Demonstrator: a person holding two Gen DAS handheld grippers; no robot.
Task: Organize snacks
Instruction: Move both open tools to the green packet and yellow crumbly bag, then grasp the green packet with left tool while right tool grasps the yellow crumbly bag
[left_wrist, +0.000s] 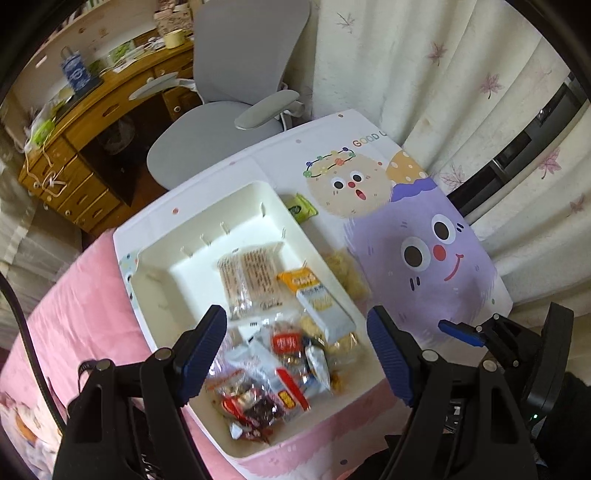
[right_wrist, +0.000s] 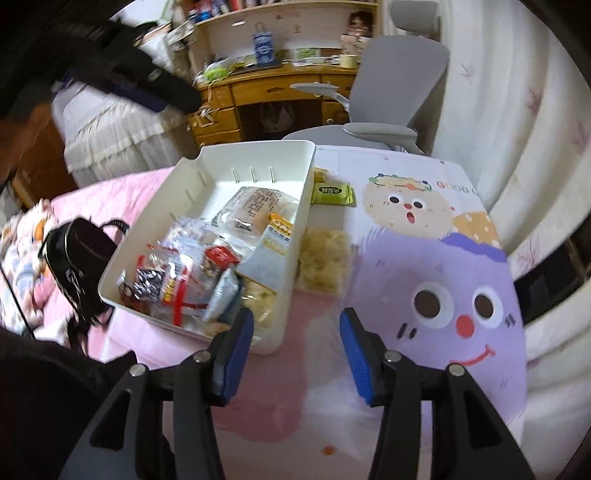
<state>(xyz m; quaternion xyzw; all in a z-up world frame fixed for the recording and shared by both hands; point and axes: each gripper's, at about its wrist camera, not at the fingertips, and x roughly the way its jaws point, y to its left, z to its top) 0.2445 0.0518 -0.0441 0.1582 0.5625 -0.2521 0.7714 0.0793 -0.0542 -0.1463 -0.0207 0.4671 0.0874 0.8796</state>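
- The white bin (right_wrist: 295, 206) sits on the cartoon-printed worktop (right_wrist: 424, 280) and already holds most of the snacks: a clear pack of biscuits (left_wrist: 247, 280), a yellow-and-white packet (left_wrist: 317, 299) and a heap of red and silver wrappers (left_wrist: 258, 380) at the near end.
- Two things lie outside it, just beside its right wall: a pale crumbly snack pack (right_wrist: 325, 258) and, further back, a small green packet (right_wrist: 332, 194).
- The right tool (right_wrist: 297, 345) hangs over the pink near edge of the worktop with its jaws apart and nothing between them; the pale pack is just ahead of it.
- The left tool (left_wrist: 295, 350) hovers over the filled end of the bin, jaws wide apart, also empty.
- The step in hand looks like fetching the pale pack. To do it well, I would bring the right tool down square over the pack's short edge, close on the wrapper rather than crush the contents, then lift clear of the bin wall before swinging in.
- The far half of the bin is bare, so that is the sensible place to set it down.
- Readable writing: "GOOD" printed on the worktop cover (right_wrist: 448, 186); the packets' print is too blurred to read.
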